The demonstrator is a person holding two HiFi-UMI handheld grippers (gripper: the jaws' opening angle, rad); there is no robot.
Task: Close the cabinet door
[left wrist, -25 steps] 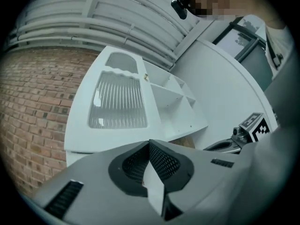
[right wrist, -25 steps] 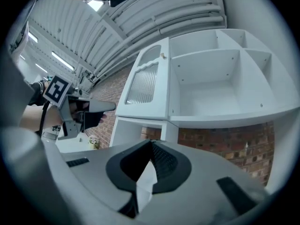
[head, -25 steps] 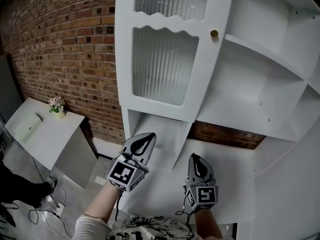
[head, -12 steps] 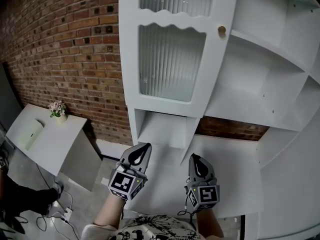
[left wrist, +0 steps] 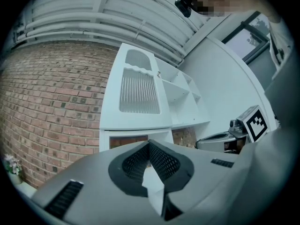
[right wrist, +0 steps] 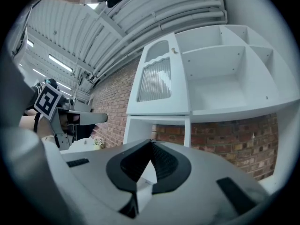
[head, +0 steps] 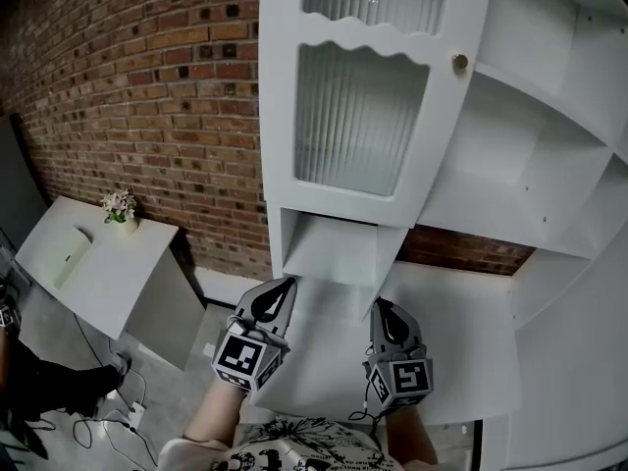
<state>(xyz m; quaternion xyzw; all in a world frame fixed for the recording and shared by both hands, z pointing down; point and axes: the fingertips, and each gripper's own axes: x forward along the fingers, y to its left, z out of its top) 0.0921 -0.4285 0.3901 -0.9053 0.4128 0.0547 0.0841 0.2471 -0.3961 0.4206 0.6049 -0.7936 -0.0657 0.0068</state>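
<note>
Cabinet door [head: 368,106]: ribbed-glass panel on the wall unit, brass knob [head: 459,63] at its upper right edge. Left gripper [head: 283,285] is clenched with nothing in it. Right gripper [head: 383,309] is the same; each gripper's own view shows the pads together on air.

Change over the last second: both grippers have sunk further below the door, the left one more. The door has slid right in the head view, so I've shifted sideways under it. Nothing touches the door or the knob now.

The door sits above and ahead of both grippers, well apart. Both tips are below its lower edge, left tip toward the left corner, right tip toward the right. The knob is well above the right tip. Open shelves [head: 530,135] are just right of the door.

My read: the door looks flat to the frame, but I can't tell if it's fully seated. If not, a push with the right gripper near the knob edge should finish it.
</note>
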